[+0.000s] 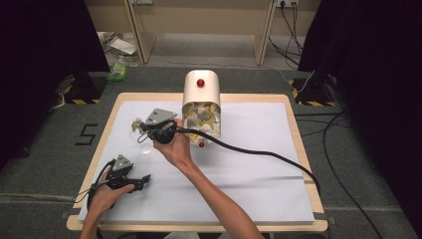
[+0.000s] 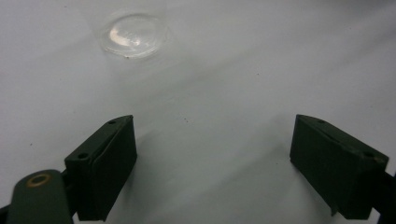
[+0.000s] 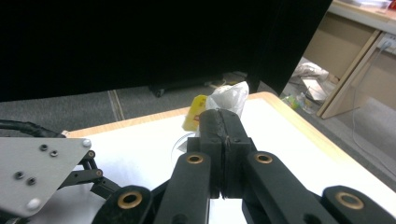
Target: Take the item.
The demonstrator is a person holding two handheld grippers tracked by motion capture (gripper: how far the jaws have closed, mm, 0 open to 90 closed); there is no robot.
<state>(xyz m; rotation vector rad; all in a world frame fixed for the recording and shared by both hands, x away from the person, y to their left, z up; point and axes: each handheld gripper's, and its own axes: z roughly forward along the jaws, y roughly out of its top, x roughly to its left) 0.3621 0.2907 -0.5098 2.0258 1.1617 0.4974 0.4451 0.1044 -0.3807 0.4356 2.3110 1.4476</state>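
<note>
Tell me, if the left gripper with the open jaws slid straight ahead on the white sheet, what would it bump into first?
Probably the clear glass cup. It sits ahead of the left gripper, slightly left of centre, so the gripper might just slip past it.

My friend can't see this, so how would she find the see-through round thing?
Start at the cream metal bin with red knobs lying on the white sheet. Go left past the right gripper holding a small white-and-yellow packet. Just below lies a clear round dish, the one see-through item.

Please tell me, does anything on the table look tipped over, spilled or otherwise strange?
Yes. The white bin lies on its side, its open mouth facing the person, full of wrapped packets. The right tongs are shut on one packet held above the sheet. A clear lid lies alone near the left tongs.
</note>
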